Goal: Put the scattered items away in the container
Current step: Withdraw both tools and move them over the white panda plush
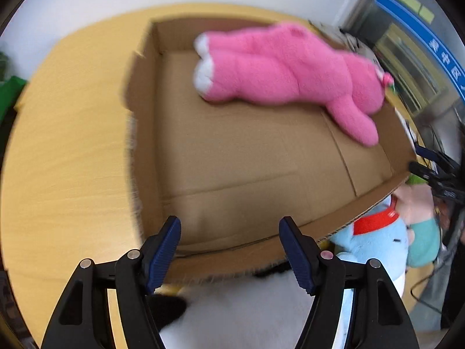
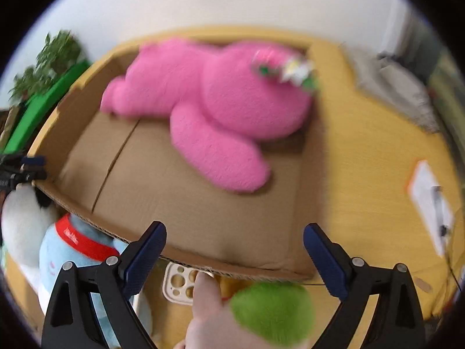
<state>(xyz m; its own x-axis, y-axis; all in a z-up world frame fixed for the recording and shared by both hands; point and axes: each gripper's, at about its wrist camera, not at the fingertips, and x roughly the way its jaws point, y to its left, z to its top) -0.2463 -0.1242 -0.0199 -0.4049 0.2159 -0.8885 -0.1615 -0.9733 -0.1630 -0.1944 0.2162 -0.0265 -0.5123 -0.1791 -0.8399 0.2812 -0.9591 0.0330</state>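
A pink plush toy (image 1: 279, 69) lies inside the open cardboard box (image 1: 232, 157) at its far side; it also shows in the right wrist view (image 2: 209, 107), in the box (image 2: 203, 209). My left gripper (image 1: 229, 250) is open and empty over the box's near wall. My right gripper (image 2: 235, 258) is open and empty above the near wall. A light blue plush with a red collar (image 1: 377, 241) lies outside the box, also in the right wrist view (image 2: 69, 253). A white plush (image 1: 247, 314) lies under the left gripper. A green and pale plush (image 2: 270, 311) lies under the right gripper.
The box stands on a wooden table (image 1: 64, 157). A white phone case (image 2: 180, 285) lies by the box's near wall. A paper sheet (image 2: 430, 203) lies on the table at right. A green object and a plant (image 2: 49, 64) stand at far left.
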